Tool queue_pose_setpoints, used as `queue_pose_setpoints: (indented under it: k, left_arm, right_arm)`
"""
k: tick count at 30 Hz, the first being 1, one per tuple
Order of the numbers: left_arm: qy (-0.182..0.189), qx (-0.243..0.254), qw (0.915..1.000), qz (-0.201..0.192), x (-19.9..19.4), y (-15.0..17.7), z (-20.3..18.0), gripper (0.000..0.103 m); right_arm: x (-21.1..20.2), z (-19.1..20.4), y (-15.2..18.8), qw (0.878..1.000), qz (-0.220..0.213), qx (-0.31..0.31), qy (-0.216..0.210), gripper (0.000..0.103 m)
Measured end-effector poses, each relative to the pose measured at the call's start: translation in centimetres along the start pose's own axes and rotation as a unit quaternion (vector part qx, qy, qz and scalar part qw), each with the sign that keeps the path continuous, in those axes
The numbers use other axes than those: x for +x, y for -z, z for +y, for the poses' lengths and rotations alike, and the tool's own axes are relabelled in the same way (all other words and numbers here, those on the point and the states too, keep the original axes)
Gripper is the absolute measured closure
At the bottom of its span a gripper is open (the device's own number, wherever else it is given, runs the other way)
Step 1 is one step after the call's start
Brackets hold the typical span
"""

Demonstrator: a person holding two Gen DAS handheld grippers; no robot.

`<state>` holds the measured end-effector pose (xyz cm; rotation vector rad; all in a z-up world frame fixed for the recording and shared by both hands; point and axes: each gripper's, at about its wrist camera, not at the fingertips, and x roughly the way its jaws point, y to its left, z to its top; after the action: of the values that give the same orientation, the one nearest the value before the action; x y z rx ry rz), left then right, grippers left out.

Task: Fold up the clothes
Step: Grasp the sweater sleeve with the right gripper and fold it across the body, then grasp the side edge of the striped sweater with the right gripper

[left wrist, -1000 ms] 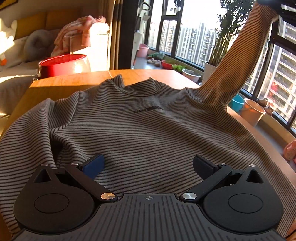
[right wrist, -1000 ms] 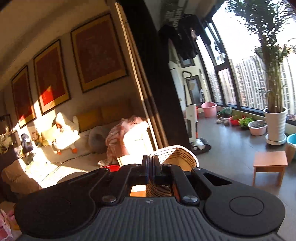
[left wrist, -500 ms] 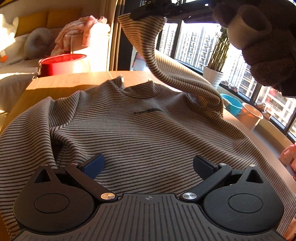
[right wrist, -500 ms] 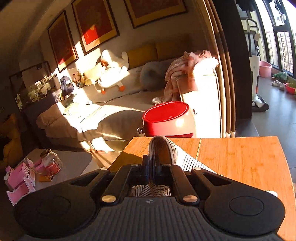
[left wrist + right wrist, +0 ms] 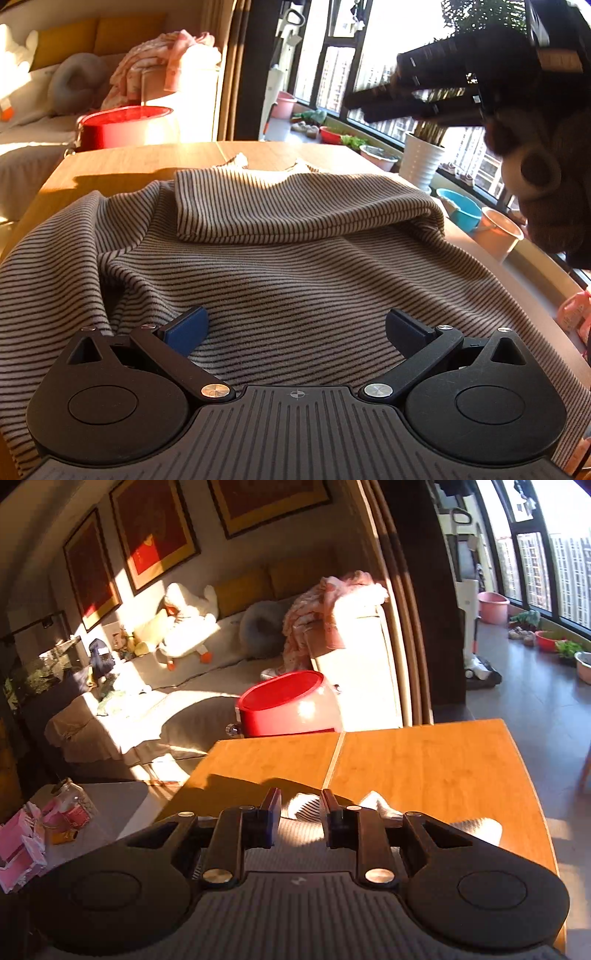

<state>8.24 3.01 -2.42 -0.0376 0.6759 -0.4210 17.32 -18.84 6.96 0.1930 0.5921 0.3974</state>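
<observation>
Place: a home living room is showing.
Evidence: 3 red framed pictures (image 5: 155, 546) are hanging above a cushioned sofa (image 5: 184, 686); a white plush goose (image 5: 184, 627) is lying there.

Striped sweater (image 5: 295, 280) spread flat over wooden bench (image 5: 140, 166), covers most of it. One sleeve (image 5: 295, 210) folded across the chest, lying sideways, cuff end toward the left. Collar edge just visible past the sleeve. Wrinkles bunched on the sweater's left side. Left tongs (image 5: 295, 332) low over the lower part of the sweater, fingers spread wide, nothing between them; blue pad (image 5: 186, 328) on left finger. Right tongs (image 5: 354, 105) up in the air at upper right, blurred, held by a gloved hand (image 5: 546, 184), clear of the cloth; finger gap unclear. Red tub (image 5: 125, 127) past the far bench edge. White plant pot (image 5: 421, 158) near the window.
</observation>
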Motion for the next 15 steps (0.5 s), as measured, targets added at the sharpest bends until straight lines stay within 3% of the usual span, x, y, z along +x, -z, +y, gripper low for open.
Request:
queue_pose_setpoints:
  k: [4,5,6,7,9,12,15]
  left_arm:
    - [0.017,-0.018,0.9997,0.005,-0.6,-0.5,0.7,0.000]
    - [0.026,-0.026,0.9993,0.010,-0.9,-0.8,0.9,0.000]
    - [0.035,-0.033,0.9987,0.015,-1.3,-1.2,1.2,0.000]
    - [0.043,-0.040,0.9981,0.019,-1.7,-1.5,1.5,0.000]
    - [0.018,-0.034,0.9993,-0.007,-4.0,-2.8,2.3,0.000]
    - [-0.020,-0.024,0.9985,-0.045,-7.3,-4.7,3.3,0.000]
    - [-0.048,-0.018,0.9964,-0.067,-9.8,-6.2,4.3,0.000]
  right_arm:
    - [0.9,-4.8,4.2,0.997,0.041,0.035,0.054,0.081]
    - [1.2,-5.8,5.1,0.996,0.052,0.043,0.064,0.088]
    - [1.4,-6.9,6.1,0.994,0.063,0.051,0.073,0.087]
    - [1.1,-6.5,6.0,0.994,0.063,0.040,0.079,0.087]
    - [0.4,-4.8,5.6,0.995,0.049,0.010,0.087,0.081]
    - [-1.3,0.9,5.8,0.995,0.033,-0.083,0.036,0.075]
    - [-1.8,7.9,8.2,0.980,0.064,-0.178,-0.063,0.073]
